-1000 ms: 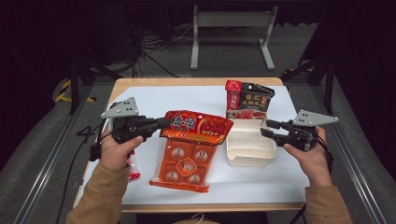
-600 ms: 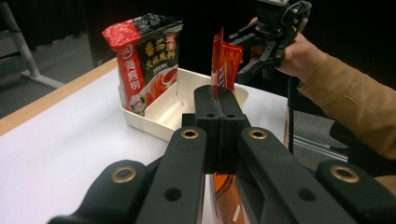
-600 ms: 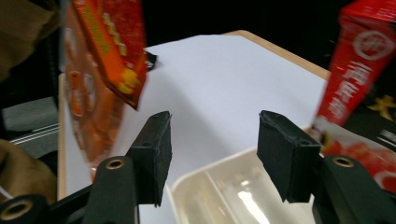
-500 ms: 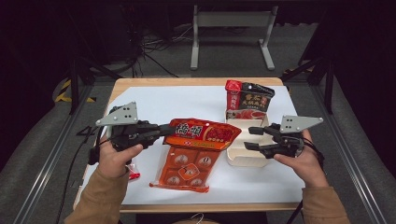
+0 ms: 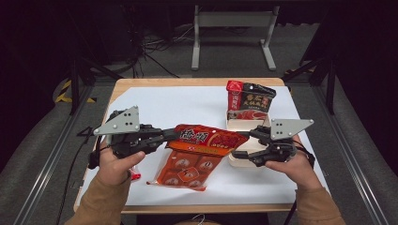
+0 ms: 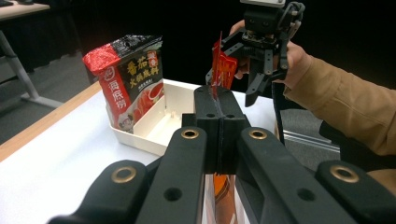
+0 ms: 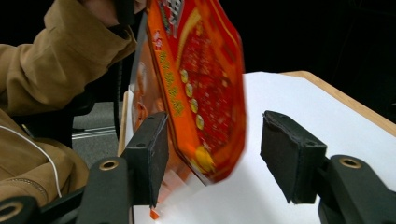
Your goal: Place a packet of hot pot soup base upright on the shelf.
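The right gripper has closed in from the tray; its spread jaws now straddle the free end of the red pouch, which the left gripper pinches. A two-handed hold looks imminent.

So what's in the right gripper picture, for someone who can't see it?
An orange-red packet hangs tilted between the right gripper's two open black fingers, its corner dipping into the gap. Behind lie a white table and a tan sleeve.
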Demonstrator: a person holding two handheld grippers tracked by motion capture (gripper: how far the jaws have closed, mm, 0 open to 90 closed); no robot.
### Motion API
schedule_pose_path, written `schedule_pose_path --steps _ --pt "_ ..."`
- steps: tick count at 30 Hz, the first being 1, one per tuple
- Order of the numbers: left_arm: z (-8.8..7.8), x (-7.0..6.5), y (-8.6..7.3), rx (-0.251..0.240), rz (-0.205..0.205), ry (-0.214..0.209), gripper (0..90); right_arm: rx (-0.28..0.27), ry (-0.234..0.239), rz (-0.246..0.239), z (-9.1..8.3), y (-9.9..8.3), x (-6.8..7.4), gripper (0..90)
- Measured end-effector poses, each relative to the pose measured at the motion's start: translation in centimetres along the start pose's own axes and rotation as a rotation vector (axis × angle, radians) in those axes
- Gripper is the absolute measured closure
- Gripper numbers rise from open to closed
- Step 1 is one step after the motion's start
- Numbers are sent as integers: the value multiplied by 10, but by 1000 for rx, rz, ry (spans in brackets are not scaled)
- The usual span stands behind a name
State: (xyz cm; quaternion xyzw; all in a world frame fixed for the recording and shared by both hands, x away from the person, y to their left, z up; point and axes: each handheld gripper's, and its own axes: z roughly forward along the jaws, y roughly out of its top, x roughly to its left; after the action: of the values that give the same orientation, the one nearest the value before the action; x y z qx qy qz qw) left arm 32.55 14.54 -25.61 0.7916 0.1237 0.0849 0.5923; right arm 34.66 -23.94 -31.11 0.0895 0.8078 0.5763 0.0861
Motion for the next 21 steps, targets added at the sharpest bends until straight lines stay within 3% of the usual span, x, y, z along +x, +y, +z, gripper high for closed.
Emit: schedule_pose_path --steps 7,12,18,21 --pt "1 0 1 -15 -1 2 900 -27 -3 -1 4 7 3 437" --pt "2 1 1 -22 -1 11 900 -48 -26 -1 11 11 1 561" --pt "0 3 0 -38 -7 21 900 -86 -7 4 21 14 -2 681" --pt "-2 4 0 -43 -7 33 900 -107 11 8 26 16 -4 784"
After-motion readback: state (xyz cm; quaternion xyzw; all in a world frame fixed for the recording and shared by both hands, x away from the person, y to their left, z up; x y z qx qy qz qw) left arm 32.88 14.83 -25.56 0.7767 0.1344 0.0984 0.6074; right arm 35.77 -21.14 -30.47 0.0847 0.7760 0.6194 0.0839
